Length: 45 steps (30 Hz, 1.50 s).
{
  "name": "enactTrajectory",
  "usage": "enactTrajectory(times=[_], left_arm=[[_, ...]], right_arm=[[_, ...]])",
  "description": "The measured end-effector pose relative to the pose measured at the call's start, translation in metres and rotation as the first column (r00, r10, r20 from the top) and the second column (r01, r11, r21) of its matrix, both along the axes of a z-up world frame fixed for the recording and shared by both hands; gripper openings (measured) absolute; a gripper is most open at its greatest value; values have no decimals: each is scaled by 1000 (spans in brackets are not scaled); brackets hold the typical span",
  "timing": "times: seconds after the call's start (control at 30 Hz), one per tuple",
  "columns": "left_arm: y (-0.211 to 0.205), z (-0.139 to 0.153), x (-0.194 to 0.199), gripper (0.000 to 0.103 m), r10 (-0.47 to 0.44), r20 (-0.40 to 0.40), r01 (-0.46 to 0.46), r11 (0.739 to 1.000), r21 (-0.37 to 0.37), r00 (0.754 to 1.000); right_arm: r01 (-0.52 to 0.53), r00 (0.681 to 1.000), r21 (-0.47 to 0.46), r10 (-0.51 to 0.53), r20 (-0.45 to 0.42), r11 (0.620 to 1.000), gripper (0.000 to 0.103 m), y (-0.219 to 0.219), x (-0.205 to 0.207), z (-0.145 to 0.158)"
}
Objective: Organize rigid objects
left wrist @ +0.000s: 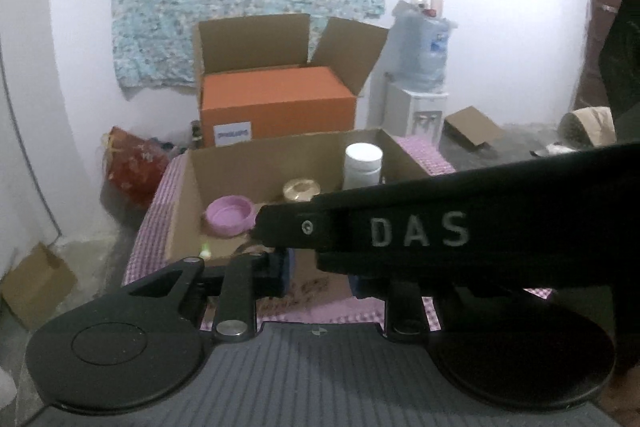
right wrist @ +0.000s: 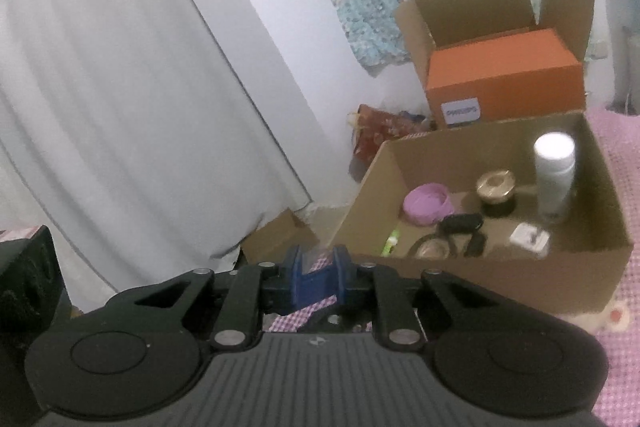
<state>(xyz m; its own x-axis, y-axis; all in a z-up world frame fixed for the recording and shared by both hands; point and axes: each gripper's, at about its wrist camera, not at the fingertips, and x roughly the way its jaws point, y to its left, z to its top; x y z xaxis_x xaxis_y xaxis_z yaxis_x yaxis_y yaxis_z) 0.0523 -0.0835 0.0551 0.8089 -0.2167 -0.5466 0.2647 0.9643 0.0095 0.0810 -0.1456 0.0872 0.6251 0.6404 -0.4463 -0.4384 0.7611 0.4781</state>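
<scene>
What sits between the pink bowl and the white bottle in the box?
The gold-lidded jar stands between the pink bowl and white bottle, clearest in the right wrist view.

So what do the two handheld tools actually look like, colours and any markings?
Both match: a grey ribbed body, two round black discs at its corners, and black linkage arms with silver pivot pins leading to blue finger pads. The right tool shows both pads clearly. The left tool is partly hidden by a black bar marked DAS in pale letters.

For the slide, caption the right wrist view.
Right tool with blue pads close together beside a cardboard box holding a white bottle, pink bowl and gold-lidded jar.
</scene>
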Motion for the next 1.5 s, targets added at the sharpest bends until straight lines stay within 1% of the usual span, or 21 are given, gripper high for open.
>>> enactTrajectory(times=[0.07,0.17,0.23,0.37,0.43,0.5,0.53,0.63,0.7,0.73,0.77,0.83,0.87,1.0,1.03,1.13,1.27,1.43,1.5], left_arm=[[-1,-2,5,25,4,-18,-4,1000,3,1000],[6,-3,0,27,4,-24,-4,1000,0,1000],[10,-7,-2,27,13,-38,-13,1000,5,999],[16,-16,-9,27,-4,-71,4,1000,2,997],[21,-25,-13,28,-26,-100,26,1000,0,995],[22,-37,-19,31,-50,-136,52,999,9,989],[22,-45,-22,32,-66,-159,70,997,18,985],[23,-71,-28,33,-87,-228,98,994,37,970],[23,-86,-32,33,-93,-259,108,993,45,962],[24,-92,-34,33,-96,-270,113,993,46,958],[23,-98,-35,33,-102,-280,120,992,45,954],[22,-105,-37,33,-110,-292,130,990,50,950],[21,-108,-37,33,-111,-297,134,989,57,948],[21,-113,-35,33,-126,-302,148,987,53,945],[20,-114,-34,33,-127,-299,149,987,54,946],[17,-115,-33,33,-133,-286,157,986,63,949],[15,-118,-28,33,-147,-286,172,983,63,947],[12,-117,-22,33,-170,-262,197,977,81,950],[10,-116,-18,36,-181,-252,209,974,88,951]], right_arm=[[31,999,1,-31,-9,1000,18,-13,7,2],[62,998,51,-62,9,997,18,-45,2,6],[79,997,79,-79,0,994,18,-63,-2,4],[71,996,95,-66,-55,993,19,-82,-11,-12],[68,993,104,-56,-108,992,20,-90,-21,-26],[74,984,129,-51,-171,989,20,-97,-31,-45],[87,975,143,-55,-216,986,20,-101,-36,-57],[138,923,221,-44,-382,966,20,-109,-50,-101],[193,871,287,-28,-491,938,21,-112,-60,-131],[218,850,312,-23,-526,925,22,-113,-64,-142],[254,822,338,-18,-570,906,25,-113,-67,-156],[303,778,358,-13,-628,883,43,-109,-69,-174],[324,756,359,-11,-655,875,45,-106,-68,-182],[354,701,372,19,-712,858,46,-93,-63,-198],[361,692,369,19,-721,856,46,-90,-60,-201],[376,679,354,6,-735,856,46,-83,-50,-203],[406,650,332,-14,-760,851,46,-82,-35,-207],[441,642,314,-51,-765,841,47,-89,-19,-207],[459,636,306,-68,-769,834,47,-95,-11,-206]])
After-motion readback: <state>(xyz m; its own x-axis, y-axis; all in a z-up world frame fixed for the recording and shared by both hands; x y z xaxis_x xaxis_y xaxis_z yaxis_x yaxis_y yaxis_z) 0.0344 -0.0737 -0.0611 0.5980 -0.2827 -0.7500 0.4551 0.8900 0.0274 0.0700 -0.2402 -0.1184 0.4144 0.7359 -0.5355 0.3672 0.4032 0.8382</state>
